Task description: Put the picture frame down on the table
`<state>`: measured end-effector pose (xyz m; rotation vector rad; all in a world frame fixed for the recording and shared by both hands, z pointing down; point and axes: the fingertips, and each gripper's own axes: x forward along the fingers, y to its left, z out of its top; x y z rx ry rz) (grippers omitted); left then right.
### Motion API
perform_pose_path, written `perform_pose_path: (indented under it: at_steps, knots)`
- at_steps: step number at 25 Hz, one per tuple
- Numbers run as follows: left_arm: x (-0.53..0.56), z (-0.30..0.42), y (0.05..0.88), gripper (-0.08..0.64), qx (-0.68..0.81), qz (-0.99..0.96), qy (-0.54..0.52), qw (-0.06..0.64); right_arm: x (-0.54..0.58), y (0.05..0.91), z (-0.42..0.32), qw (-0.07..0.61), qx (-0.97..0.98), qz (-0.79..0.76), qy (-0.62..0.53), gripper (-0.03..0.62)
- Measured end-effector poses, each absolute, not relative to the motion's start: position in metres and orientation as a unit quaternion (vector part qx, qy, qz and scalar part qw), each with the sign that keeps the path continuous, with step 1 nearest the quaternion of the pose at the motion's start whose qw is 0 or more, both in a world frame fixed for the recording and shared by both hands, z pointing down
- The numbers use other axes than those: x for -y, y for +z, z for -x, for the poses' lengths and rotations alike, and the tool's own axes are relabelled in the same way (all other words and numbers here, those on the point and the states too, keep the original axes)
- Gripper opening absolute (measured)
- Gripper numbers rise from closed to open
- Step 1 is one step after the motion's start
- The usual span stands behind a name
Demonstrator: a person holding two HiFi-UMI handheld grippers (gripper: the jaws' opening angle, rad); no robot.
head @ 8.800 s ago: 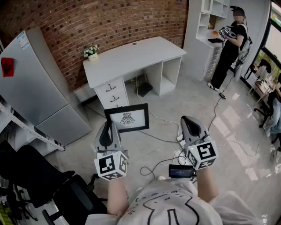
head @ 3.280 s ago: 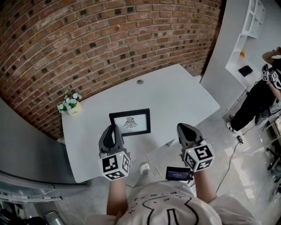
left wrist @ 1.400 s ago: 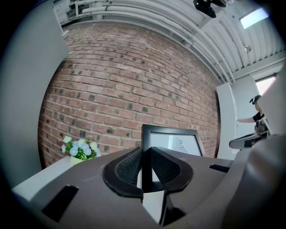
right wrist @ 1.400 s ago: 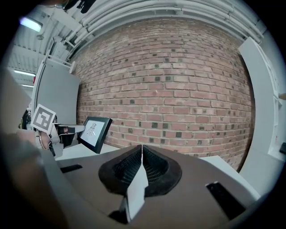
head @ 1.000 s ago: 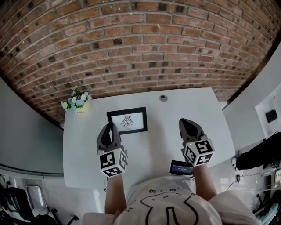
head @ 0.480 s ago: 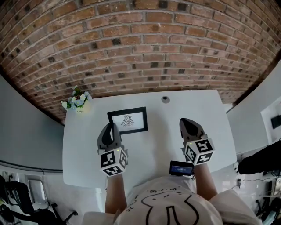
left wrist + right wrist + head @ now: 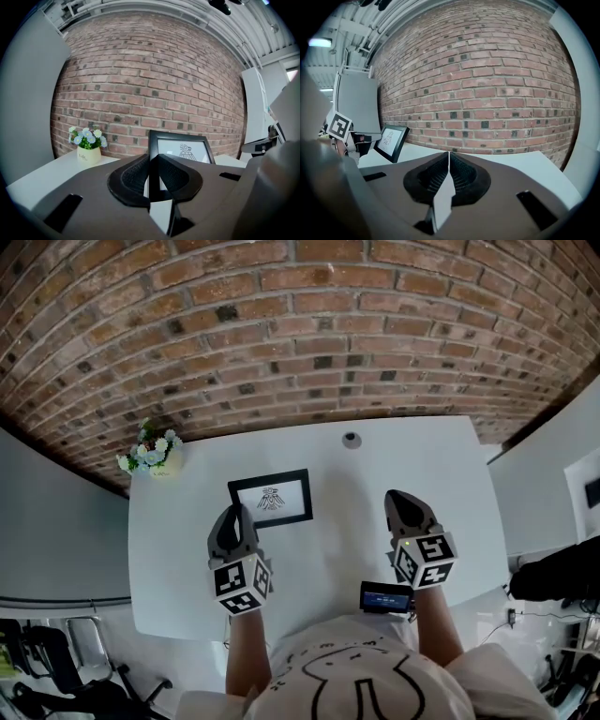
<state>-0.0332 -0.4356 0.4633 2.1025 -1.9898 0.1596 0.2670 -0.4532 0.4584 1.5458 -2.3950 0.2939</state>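
Observation:
The picture frame (image 7: 271,498) is black with a white sheet and a small dark drawing. It stands upright over the white table (image 7: 431,465). My left gripper (image 7: 237,514) is shut on its left edge, and in the left gripper view the frame (image 7: 183,149) rises just past the shut jaws of the left gripper (image 7: 153,157). The jaws hide the frame's bottom edge, so I cannot tell whether it touches the table. My right gripper (image 7: 404,506) hovers shut and empty over the table's right part. From the right gripper (image 7: 449,157), the frame (image 7: 392,141) shows at far left.
A small pot of flowers (image 7: 150,454) stands at the table's back left corner, also the flower pot (image 7: 88,149) in the left gripper view. A round cable hole (image 7: 351,439) sits at the back middle. A brick wall (image 7: 300,324) runs behind the table. A small screen device (image 7: 384,597) hangs near my waist.
The view has shifted slightly nearer the table and wall. The frame stays upright in my left gripper; both grippers keep the same places over the table.

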Motion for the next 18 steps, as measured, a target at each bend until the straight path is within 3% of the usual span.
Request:
perform_pose_path:
  at_steps: [18]
  knots:
    - [0.454,0.036,0.535,0.071,0.671,-0.706,0.112,0.195,0.482,0.521,-0.252,0.194,0.827,-0.506,0.147,0.02]
